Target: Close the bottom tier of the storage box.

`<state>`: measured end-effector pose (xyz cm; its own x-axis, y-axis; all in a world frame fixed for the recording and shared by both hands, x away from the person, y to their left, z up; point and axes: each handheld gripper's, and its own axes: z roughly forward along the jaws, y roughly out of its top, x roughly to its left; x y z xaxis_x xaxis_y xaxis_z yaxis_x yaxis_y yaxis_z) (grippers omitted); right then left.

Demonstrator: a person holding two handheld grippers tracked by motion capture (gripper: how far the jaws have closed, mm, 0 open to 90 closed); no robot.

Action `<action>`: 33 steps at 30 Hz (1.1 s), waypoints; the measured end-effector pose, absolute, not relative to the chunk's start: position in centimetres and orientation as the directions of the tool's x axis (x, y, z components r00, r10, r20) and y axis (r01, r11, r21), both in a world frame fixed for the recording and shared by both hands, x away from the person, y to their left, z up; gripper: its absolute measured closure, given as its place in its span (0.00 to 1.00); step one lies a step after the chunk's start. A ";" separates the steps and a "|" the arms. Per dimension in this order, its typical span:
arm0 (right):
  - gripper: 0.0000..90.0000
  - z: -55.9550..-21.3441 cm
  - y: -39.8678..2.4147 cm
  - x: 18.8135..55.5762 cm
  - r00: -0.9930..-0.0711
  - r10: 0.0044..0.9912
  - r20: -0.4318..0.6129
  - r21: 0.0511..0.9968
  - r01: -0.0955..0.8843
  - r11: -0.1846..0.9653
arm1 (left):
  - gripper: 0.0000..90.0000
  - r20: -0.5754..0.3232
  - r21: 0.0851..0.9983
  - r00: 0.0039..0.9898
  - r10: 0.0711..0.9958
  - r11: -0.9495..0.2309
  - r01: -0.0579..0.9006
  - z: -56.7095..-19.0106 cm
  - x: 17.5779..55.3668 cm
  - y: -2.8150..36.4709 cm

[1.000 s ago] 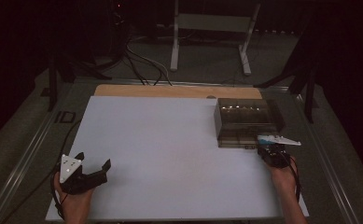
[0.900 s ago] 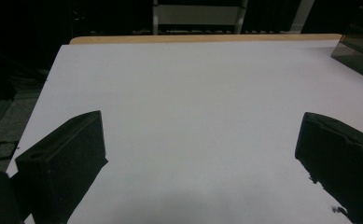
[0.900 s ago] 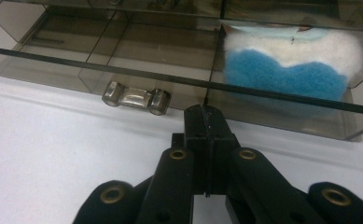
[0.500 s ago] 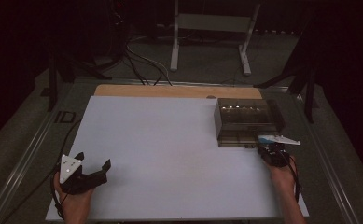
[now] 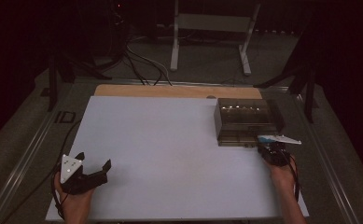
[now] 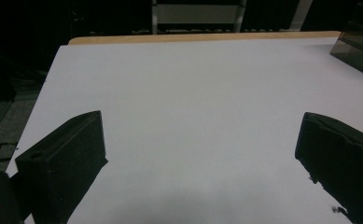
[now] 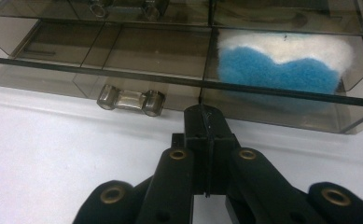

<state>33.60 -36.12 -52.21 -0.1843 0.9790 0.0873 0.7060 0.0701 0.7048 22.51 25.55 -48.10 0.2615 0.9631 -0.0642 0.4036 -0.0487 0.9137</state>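
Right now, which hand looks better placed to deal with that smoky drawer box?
The right. Its gripper sits shut just in front of the open drawer holding the blue sponge, near the clear handle. The left gripper rests open across the white board, far away.

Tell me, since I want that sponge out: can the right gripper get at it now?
Probably yes: the right gripper, shut, sits before the open drawer holding the blue sponge, though the front wall stands between.
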 end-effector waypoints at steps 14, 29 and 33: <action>1.00 -52.3 -36.2 33.9 -0.163 0.982 0.097 0.709 0.704 0.047 | 0.04 -0.061 0.913 0.267 0.962 -0.054 0.404 -48.1 22.6 25.5; 1.00 -52.2 -35.8 34.2 -0.149 0.985 0.084 0.708 0.705 0.046 | 0.04 -0.062 0.914 0.267 0.962 -0.053 0.403 -48.1 22.6 25.5; 1.00 -52.2 -35.8 34.3 -0.151 0.985 0.083 0.706 0.706 0.049 | 0.04 -0.058 0.913 0.268 0.962 -0.057 0.403 -48.1 22.6 25.4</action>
